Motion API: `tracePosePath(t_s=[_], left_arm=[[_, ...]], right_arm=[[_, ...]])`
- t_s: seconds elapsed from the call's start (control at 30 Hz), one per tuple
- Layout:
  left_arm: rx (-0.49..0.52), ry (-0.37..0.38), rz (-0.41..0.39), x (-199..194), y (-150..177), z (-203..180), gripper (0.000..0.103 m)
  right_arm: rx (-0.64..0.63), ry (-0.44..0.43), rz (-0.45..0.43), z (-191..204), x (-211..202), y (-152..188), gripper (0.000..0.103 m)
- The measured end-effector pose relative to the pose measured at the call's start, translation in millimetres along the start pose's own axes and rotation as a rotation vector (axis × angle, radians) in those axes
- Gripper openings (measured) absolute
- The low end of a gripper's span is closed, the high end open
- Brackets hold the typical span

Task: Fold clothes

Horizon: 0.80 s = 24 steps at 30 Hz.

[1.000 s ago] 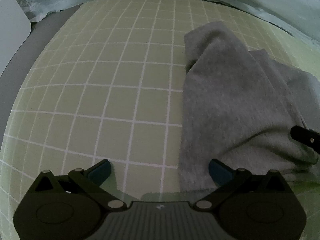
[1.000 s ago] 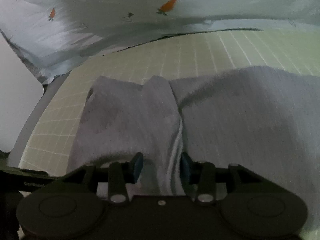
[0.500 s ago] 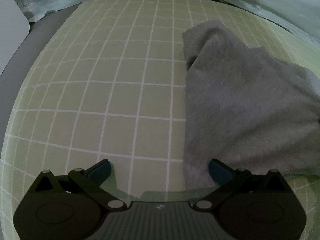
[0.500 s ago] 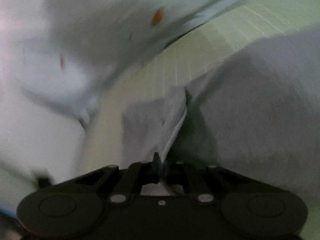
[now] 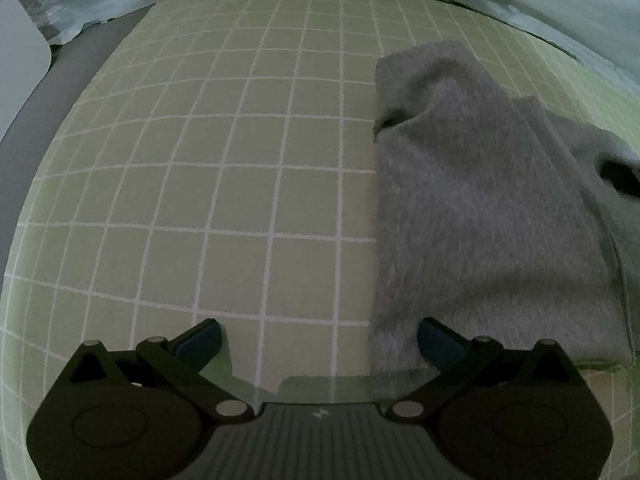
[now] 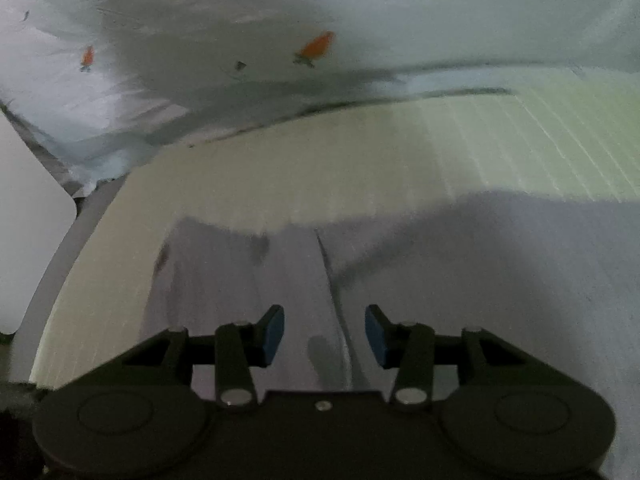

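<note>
Grey garment point(image 5: 492, 216) lay mid-mat; right claw point(image 6: 324, 334) opening, clear of cloth; left claw point(image 5: 320, 340) wide, empty. Best regripped at the fold edge.

Count, both views combined:
- Grey knitted garment point(image 5: 492, 216), folded in layers: 1.
- Pale green mat with white grid lines point(image 5: 240, 168): 1.
- Light blue-white cloth point(image 6: 360, 12) at far edge: 1; orange carrot prints point(image 6: 318, 47) on it: 2 clear in right wrist view.
- Black hand-held gripper with blue pads: 2, left point(image 5: 319, 338) and right point(image 6: 324, 334).
- White rounded panel point(image 6: 28, 248), far left: 1.
</note>
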<state>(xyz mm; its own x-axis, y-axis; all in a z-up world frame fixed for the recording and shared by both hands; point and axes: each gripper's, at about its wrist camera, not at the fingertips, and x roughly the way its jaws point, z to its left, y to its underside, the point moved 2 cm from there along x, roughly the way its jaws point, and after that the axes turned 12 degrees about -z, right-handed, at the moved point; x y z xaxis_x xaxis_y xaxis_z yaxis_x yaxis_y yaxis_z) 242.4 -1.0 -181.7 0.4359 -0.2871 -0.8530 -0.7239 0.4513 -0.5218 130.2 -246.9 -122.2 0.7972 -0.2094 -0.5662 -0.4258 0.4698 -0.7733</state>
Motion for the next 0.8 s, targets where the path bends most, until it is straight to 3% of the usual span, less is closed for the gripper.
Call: tracePosePath(t_s=[0.17, 0.27, 0.4, 0.47, 0.53, 0.6, 0.67, 0.7, 0.8], left_arm=[[-0.006, -0.001, 0.016, 2, -5, 1, 0.103], [-0.006, 0.0, 0.024, 3, -7, 2, 0.103], [-0.007, -0.003, 0.019, 3, -6, 2, 0.103], [-0.009, -0.005, 0.019, 3, -5, 1, 0.103], [-0.011, -0.006, 0.02, 3, -3, 0, 0.103], [-0.013, -0.008, 0.019, 3, -2, 0, 0.103], [-0.016, -0.012, 0.019, 2, -2, -1, 0.103], [-0.025, -0.019, 0.025, 2, -1, -2, 0.103], [-0.058, -0.052, 0.055, 0, -1, -6, 0.103]], right_arm=[[-0.07, -0.038, 0.052, 9, 56, -2, 0.044], [-0.108, -0.012, 0.01, 14, 54, -9, 0.005], [-0.185, 0.013, -0.117, 20, 36, -23, 0.005], [-0.232, 0.04, -0.123, 22, 39, -20, 0.006], [-0.269, 0.096, -0.092, 20, 50, -13, 0.018], [-0.261, 0.135, -0.075, 14, 49, -9, 0.038], [-0.254, 0.173, -0.058, 7, 49, -5, 0.049], [-0.247, 0.184, -0.061, 4, 42, -4, 0.062], [-0.208, 0.186, -0.087, -11, 0, 5, 0.082]])
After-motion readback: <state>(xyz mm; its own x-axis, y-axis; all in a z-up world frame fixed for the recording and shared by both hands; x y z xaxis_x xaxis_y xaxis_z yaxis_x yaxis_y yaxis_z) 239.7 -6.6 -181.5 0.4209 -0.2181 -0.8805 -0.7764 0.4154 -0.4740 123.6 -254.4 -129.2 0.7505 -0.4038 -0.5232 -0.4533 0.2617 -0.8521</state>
